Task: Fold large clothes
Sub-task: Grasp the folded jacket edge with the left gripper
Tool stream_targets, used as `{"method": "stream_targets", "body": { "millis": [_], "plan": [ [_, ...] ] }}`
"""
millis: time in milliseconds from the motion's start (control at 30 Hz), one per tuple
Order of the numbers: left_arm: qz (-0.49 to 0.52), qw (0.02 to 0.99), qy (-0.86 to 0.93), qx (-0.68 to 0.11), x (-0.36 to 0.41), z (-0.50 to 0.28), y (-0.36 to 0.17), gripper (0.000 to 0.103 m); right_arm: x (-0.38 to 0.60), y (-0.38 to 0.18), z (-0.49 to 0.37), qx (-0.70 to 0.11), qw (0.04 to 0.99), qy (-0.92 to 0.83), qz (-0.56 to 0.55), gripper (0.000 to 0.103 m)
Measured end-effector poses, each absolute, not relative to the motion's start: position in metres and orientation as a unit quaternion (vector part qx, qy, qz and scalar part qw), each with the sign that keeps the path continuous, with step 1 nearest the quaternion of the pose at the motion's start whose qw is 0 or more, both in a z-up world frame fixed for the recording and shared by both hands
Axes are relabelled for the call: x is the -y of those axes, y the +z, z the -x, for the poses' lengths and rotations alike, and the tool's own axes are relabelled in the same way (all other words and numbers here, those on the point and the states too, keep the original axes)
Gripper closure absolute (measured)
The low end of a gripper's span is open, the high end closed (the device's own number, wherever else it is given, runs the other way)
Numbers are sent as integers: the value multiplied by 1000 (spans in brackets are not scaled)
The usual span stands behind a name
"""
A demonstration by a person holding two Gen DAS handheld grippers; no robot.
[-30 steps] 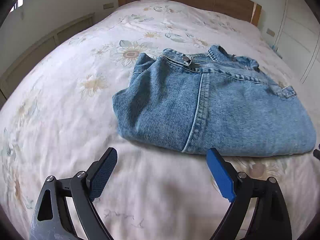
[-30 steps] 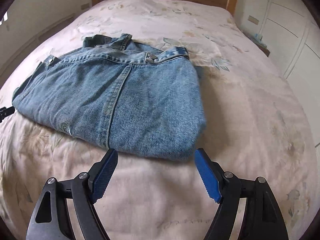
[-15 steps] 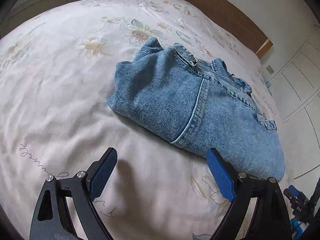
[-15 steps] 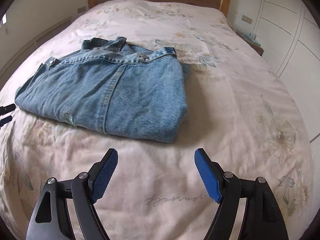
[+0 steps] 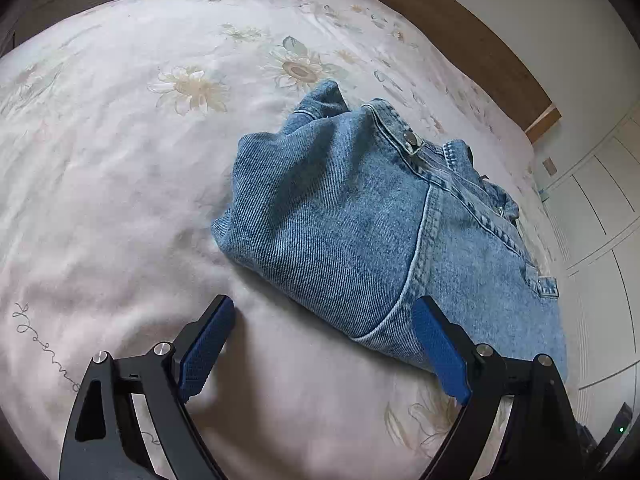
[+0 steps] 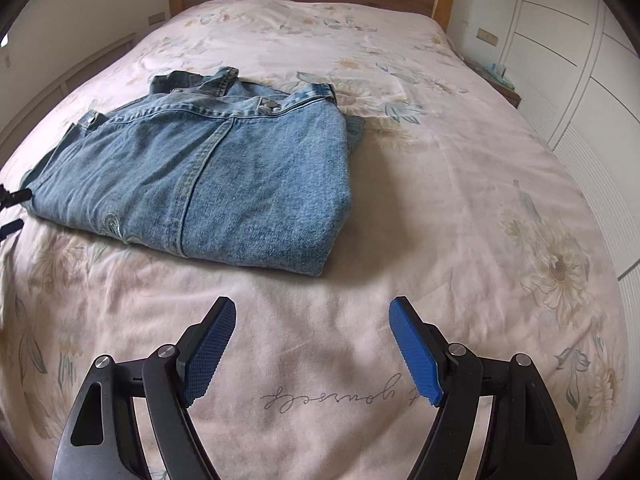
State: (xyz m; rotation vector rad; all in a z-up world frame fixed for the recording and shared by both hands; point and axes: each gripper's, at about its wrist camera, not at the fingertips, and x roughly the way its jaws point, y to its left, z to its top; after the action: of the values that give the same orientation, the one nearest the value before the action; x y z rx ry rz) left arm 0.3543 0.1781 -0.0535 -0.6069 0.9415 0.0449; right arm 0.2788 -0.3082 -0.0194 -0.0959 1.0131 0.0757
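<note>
— Where are the jeans (image 5: pixel 360 232) sitting for you?

— I'm seeing them folded into a thick block on the bed (image 5: pixel 120 184), lying ahead of the left gripper (image 5: pixel 324 344). Its fingers (image 5: pixel 206 344) are standing wide apart and gripping nothing; the near folded edge is lying just past the tip of the right-hand one, and I cannot tell whether it is touching. The other tip is sitting low against the bedspread.

— And the right gripper (image 6: pixel 312 348)?

— It is also spread wide and holding nothing. From its view the denim is lying ahead and off to the left, well apart from the tips, with bare bedspread between.

— So what are you worrying about?

— Mostly the left side. If I'm pushing forward at this angle, I judge the finger is going to plough into the edge and shove the stack, spilling the layers. Denim this thick is stiff and heavy — pinching only the top layer is likely to peel it open. The soft bedspread is also a risk: closing low could be catching the sheet along with the cloth. One sleeve-like lump at the far end is already sticking out, so any drag could be loosening it more.
</note>
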Motion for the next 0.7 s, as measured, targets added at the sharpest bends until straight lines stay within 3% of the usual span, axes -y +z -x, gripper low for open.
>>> {"method": "stream_targets", "body": {
  "millis": [700],
  "plan": [
    [376,829,48,-411,-184,-390,-64,16,323,-25,-281,-470,880,55,48,23]
  ]
}}
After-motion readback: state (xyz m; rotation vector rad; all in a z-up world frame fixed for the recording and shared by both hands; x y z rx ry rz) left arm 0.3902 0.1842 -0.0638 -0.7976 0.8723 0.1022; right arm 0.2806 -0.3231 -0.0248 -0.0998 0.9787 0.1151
